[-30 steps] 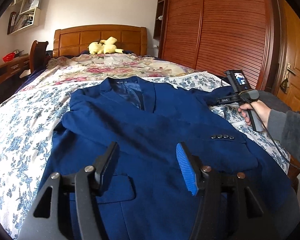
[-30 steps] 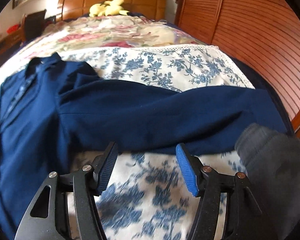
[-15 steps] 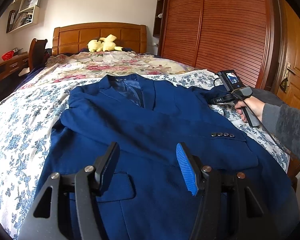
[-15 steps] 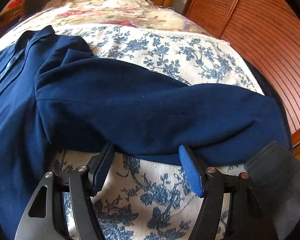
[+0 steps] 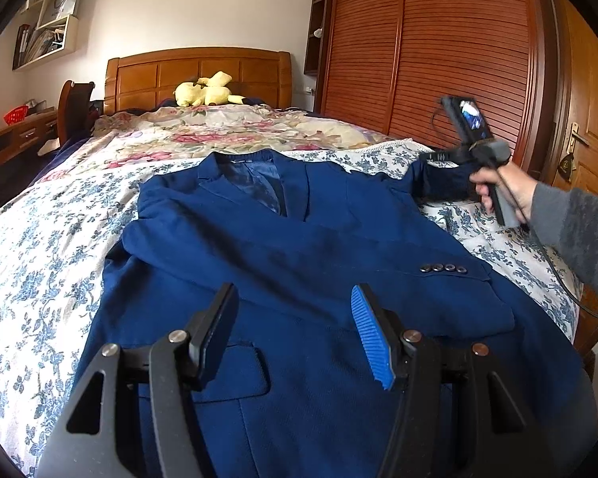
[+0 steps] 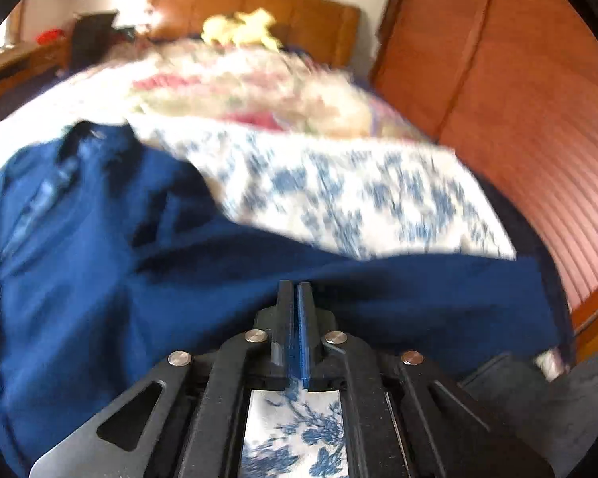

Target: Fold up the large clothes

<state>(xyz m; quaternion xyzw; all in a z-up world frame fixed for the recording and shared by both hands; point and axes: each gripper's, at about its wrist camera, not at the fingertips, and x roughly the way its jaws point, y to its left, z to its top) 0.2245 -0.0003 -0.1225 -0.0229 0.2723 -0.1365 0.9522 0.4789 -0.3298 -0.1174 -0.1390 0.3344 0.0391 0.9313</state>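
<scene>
A navy blue suit jacket (image 5: 299,263) lies face up on the bed, collar toward the headboard, one sleeve folded across its front. My left gripper (image 5: 295,318) is open and empty, hovering above the jacket's lower front. My right gripper (image 6: 295,294) is shut on the edge of the jacket's outstretched sleeve (image 6: 398,290). In the left wrist view the right gripper (image 5: 438,157) is held at that sleeve (image 5: 442,183) on the bed's right side. The right wrist view is blurred.
The bed has a blue-flowered sheet (image 5: 40,263) and a floral quilt (image 5: 227,127) further back, with a yellow plush toy (image 5: 207,91) at the wooden headboard. A louvred wooden wardrobe (image 5: 438,47) stands along the right. A desk and chair (image 5: 71,111) stand at the left.
My right gripper has closed from open onto the sleeve edge and lifted it slightly. My left gripper has stayed open above the jacket's front.
</scene>
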